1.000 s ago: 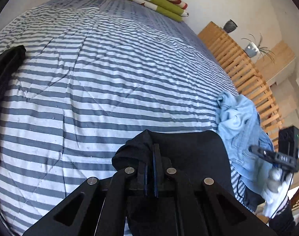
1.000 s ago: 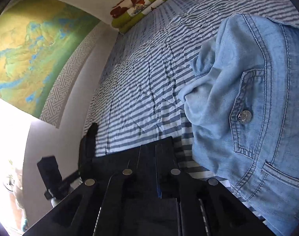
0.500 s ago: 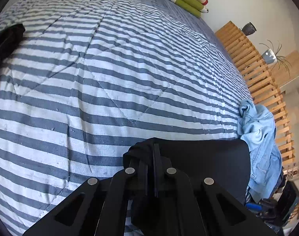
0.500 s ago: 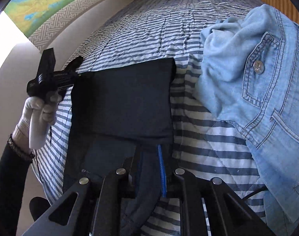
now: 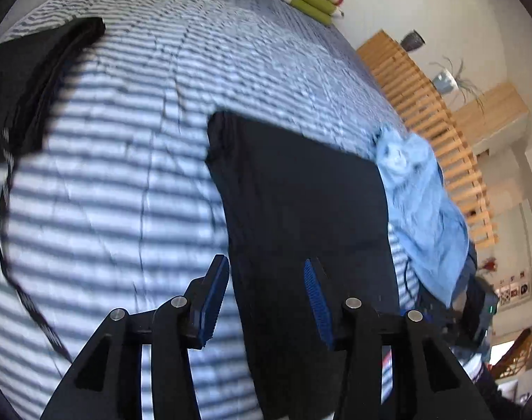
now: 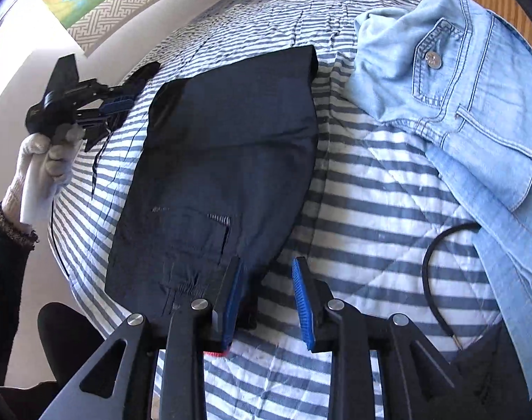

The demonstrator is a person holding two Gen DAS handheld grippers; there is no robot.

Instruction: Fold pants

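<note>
The dark navy pants (image 6: pixel 227 161) lie folded on the striped quilt (image 6: pixel 371 210), near its front edge, the far part doubled over the near part so the upper layer ends in a straight edge across the middle; the waistband with its gathered elastic and a slit pocket faces the right gripper (image 6: pixel 267 297). Just beside them on the right sits a rumpled light denim garment (image 6: pixel 476 98), close to the pants' far corner. Both pairs of jaws have just been opening: the right gripper's blue pads stand partly apart with only quilt between them, one pad over the pants' near right corner, not pinching it; the left gripper (image 5: pixel 266 301) is held about half open above the pants' left edge, gripping nothing. The cloth looks thin, soft and light, with no stiffness of its own, so any lifted part should sag and the layers may slide apart on the smooth quilt. The best holds, in my judgement, are the firmer parts: the stitched waistband corners and the doubled fold edge, pinching all layers together at two matching corners so the stack moves as one
</note>
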